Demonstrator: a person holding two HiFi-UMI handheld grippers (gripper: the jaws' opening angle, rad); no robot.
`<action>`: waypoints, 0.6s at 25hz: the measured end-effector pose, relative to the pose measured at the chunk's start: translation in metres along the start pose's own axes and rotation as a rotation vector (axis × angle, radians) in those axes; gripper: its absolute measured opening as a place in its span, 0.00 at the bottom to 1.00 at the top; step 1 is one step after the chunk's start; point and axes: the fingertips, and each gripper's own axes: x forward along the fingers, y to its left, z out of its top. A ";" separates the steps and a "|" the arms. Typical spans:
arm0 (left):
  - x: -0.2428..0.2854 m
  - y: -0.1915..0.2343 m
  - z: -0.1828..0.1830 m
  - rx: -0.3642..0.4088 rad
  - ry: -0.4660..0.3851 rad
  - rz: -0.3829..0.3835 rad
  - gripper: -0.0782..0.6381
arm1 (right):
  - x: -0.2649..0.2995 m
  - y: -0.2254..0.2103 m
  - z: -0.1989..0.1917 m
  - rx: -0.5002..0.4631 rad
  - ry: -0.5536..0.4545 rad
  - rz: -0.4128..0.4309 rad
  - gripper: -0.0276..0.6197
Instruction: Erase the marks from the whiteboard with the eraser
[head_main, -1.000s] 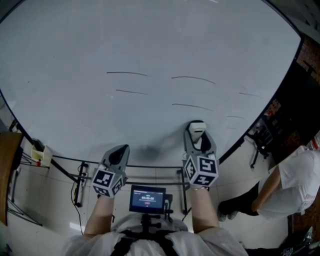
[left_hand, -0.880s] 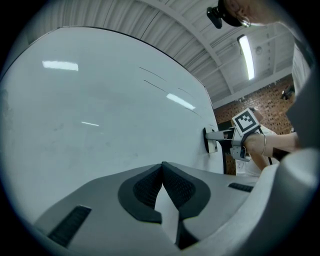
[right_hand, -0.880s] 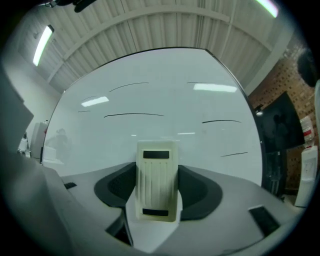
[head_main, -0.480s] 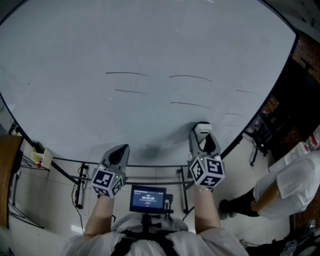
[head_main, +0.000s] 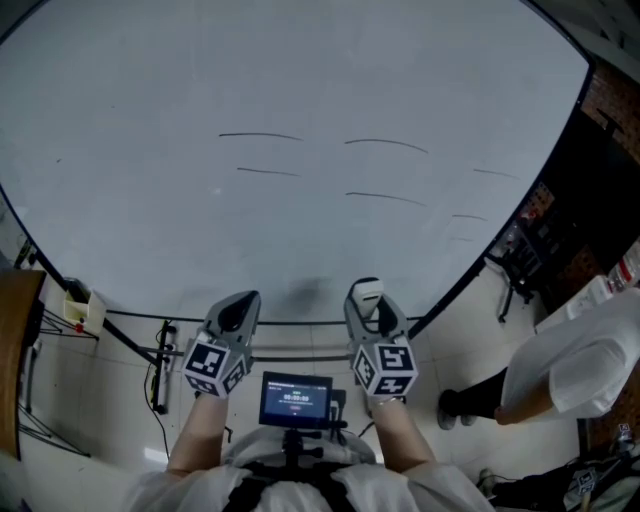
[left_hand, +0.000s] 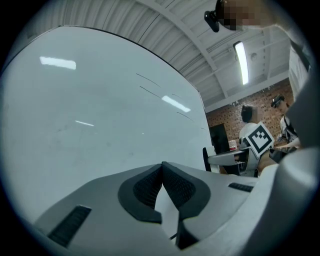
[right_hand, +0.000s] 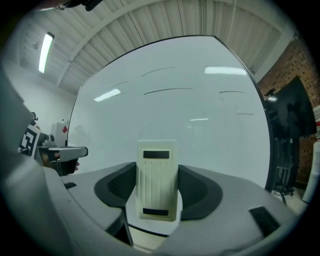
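A large whiteboard (head_main: 300, 80) fills the head view, with several thin dark marker lines (head_main: 260, 136) across its middle. My right gripper (head_main: 368, 297) is shut on a cream-white eraser (right_hand: 158, 179), held upright between the jaws below the board's lower edge and off its surface. The marker lines (right_hand: 167, 91) show above the eraser in the right gripper view. My left gripper (head_main: 238, 305) is shut with nothing in it, its pads (left_hand: 150, 187) meeting at the tip, also below the board (left_hand: 90, 115).
A small white tray (head_main: 80, 308) hangs at the board's lower left, beside the black stand legs (head_main: 160, 365). A person in white (head_main: 575, 350) stands at the right. A small screen (head_main: 294, 397) sits at my chest. Dark furniture (head_main: 560, 240) stands right of the board.
My right gripper with the eraser has moved left and down, away from the board's lower right. The person at the right has shifted. The left gripper has stayed put.
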 end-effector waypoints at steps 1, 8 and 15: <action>-0.004 0.000 -0.002 -0.003 0.000 -0.002 0.12 | -0.002 0.003 -0.006 0.005 0.011 -0.002 0.46; -0.031 -0.013 -0.021 -0.043 0.022 -0.048 0.12 | -0.028 0.022 -0.023 -0.001 0.045 -0.030 0.46; -0.051 -0.025 -0.035 -0.079 0.041 -0.054 0.12 | -0.052 0.034 -0.036 -0.009 0.067 -0.028 0.46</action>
